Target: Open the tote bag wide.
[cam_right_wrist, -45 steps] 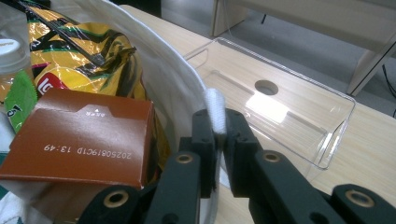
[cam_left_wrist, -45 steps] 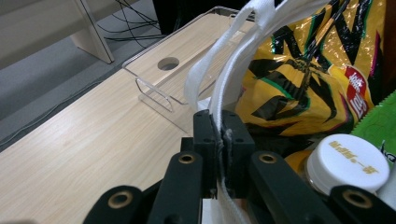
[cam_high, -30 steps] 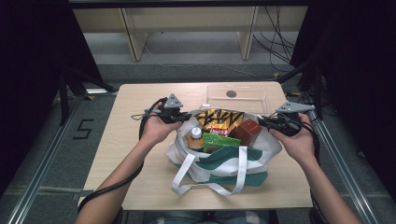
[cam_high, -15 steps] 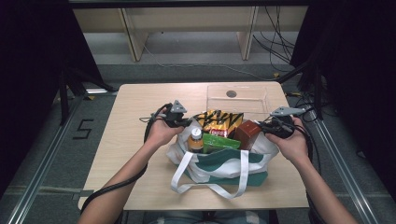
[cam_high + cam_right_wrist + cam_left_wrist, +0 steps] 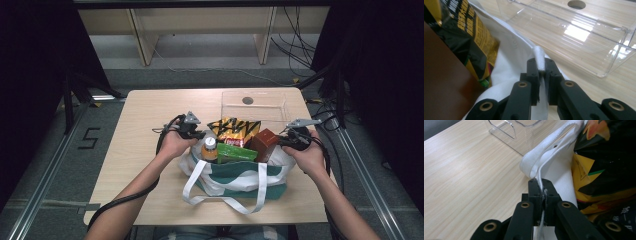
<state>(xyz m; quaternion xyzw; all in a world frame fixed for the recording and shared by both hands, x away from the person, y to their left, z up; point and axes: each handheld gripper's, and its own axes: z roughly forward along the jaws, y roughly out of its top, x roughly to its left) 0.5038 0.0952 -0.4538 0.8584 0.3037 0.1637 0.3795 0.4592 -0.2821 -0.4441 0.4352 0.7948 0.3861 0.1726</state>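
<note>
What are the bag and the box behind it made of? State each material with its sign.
Bag: apparently woven cloth, matte white and green; it folds softly and its hem is pinched flat in the left hand-held gripper.
Box: clear hard plastic, probably acrylic, glossy; the table shows through it and it reflects light.

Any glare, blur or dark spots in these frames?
High view: surroundings fall to near black, table evenly lit. Right gripper view: bright glare patches on the clear tray, brown box soft up close. Left gripper view: snack bag dark and blurred, bag fabric sharp.
</note>
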